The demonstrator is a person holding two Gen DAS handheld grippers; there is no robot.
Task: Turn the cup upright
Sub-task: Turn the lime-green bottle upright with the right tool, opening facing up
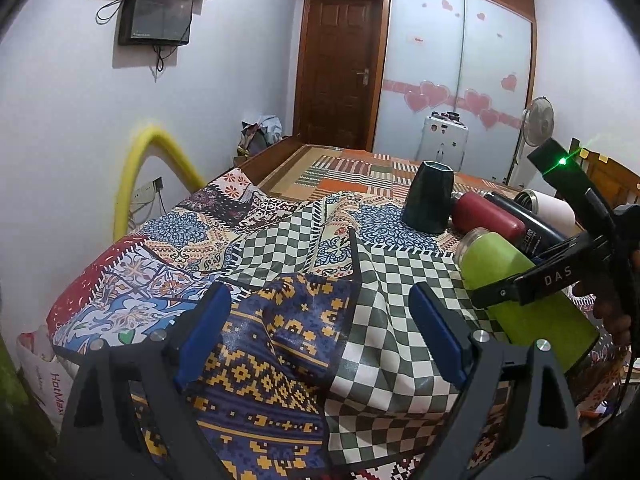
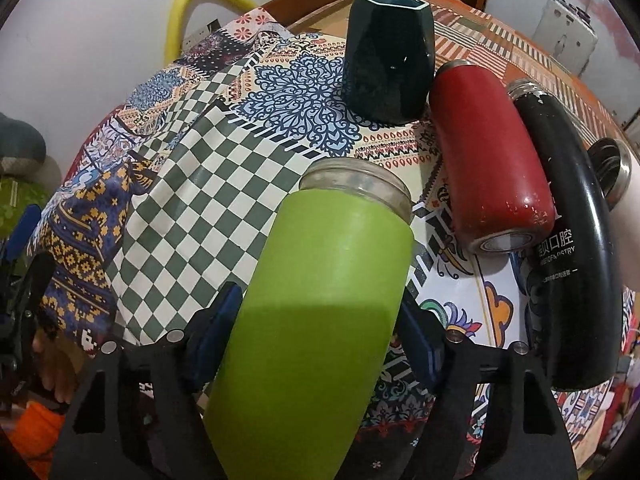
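Note:
A green cup with a clear glass rim lies on its side on the patterned cloth, mouth pointing away. My right gripper has its blue pads on both sides of the cup's body and is shut on it. The cup also shows in the left wrist view, with the right gripper across it. My left gripper is open and empty over the checked cloth, left of the cup.
A dark teal faceted cup stands upright behind. A red bottle, a black bottle and a white one lie to the right. The cloth is wrinkled. A wooden bed edge lies beyond.

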